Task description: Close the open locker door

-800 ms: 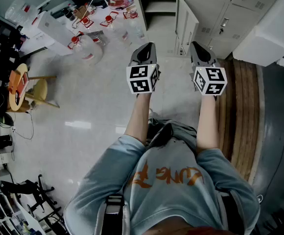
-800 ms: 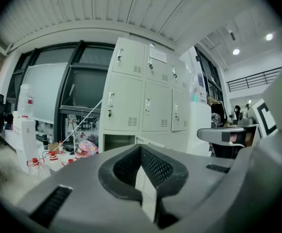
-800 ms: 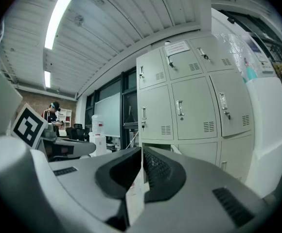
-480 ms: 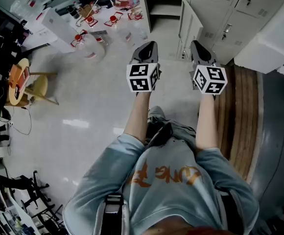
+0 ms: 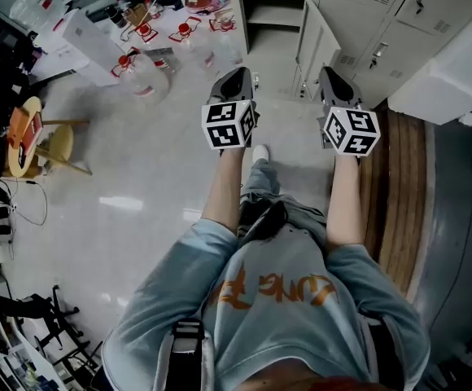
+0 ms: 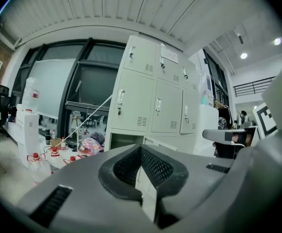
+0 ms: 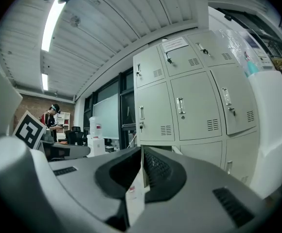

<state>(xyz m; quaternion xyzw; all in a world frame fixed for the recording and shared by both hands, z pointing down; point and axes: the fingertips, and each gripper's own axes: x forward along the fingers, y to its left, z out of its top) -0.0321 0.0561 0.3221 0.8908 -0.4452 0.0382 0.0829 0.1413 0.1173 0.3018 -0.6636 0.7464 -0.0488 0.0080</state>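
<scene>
The door [image 5: 312,41] sticks out ahead, nearer the right gripper [image 5: 332,78] than the left gripper [image 5: 238,78]. Both are pinched shut, holding nothing.

Left gripper [image 5: 240,76] slightly leftward; shoe [image 5: 260,153] newly forward.

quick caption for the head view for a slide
From above: a person points the left gripper and right gripper, tongs shut and empty, toward the open locker door.
</scene>
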